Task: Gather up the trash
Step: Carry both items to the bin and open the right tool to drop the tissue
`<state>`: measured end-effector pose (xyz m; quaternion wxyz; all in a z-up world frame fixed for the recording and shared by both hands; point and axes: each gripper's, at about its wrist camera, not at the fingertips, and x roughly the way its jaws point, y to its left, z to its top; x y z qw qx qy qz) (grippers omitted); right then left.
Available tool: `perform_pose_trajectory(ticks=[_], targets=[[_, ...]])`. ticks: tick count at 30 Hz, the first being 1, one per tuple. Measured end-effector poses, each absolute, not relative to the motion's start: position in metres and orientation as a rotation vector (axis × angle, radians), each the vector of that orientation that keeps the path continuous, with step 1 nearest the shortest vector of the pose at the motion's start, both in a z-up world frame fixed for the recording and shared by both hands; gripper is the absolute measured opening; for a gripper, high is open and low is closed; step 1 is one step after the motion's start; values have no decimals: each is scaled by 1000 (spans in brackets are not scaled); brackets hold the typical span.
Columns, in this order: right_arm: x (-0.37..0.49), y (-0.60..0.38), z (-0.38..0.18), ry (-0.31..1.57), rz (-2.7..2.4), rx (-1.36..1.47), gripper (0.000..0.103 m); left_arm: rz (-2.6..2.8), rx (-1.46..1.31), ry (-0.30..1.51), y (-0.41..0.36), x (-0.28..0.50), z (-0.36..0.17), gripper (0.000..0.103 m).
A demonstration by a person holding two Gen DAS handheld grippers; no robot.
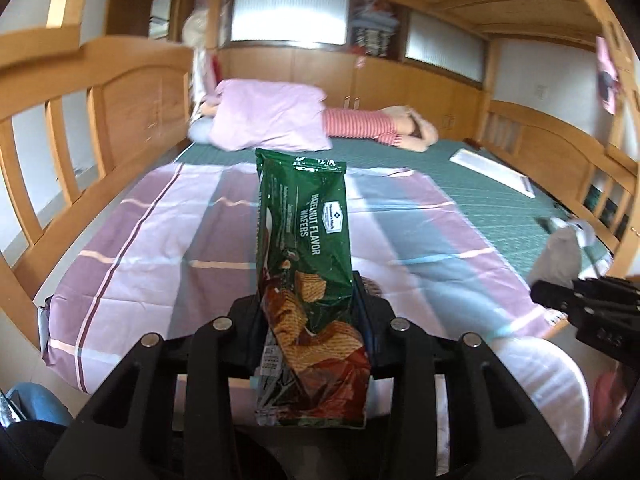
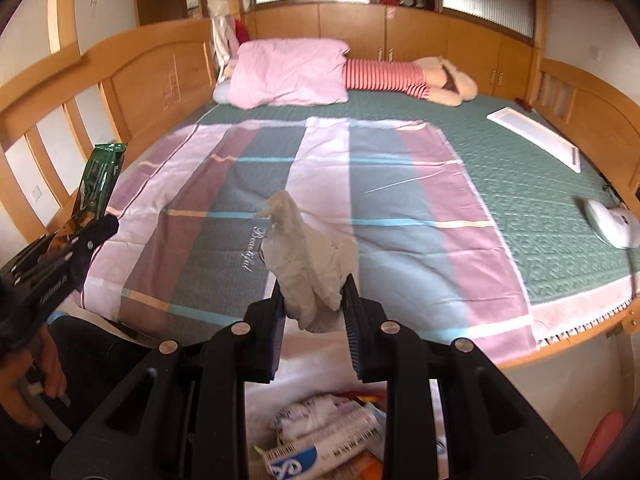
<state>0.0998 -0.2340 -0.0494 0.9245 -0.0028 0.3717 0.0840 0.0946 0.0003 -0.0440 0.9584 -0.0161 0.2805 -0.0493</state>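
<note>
Trash rides in both grippers: the left gripper is clamped on a wafer wrapper, the right gripper pinches a crumpled tissue. Both look light, soft and crushable (the wrapper probably slick), so mid-body holds suit them. A trash bag waits below; beyond lies the bed.

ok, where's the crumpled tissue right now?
The crumpled tissue is clamped in the right gripper, centre of the right wrist view, held above the plaid bedsheet and the trash bag below.
</note>
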Motion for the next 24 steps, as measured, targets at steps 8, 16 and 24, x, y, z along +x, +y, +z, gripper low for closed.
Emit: perform_pose_trajectory(ticks=[8,16,24], targets=[[44,-270,-34,703,113,32,28,-228,19,553,-64,26,-47,38],[15,-296,-40,715,73,52,28,-264,90,524,-91,-5,-53,38],[16,-290,-77,819,86,38,28,-232,33,529,-77,-1,-54,38]])
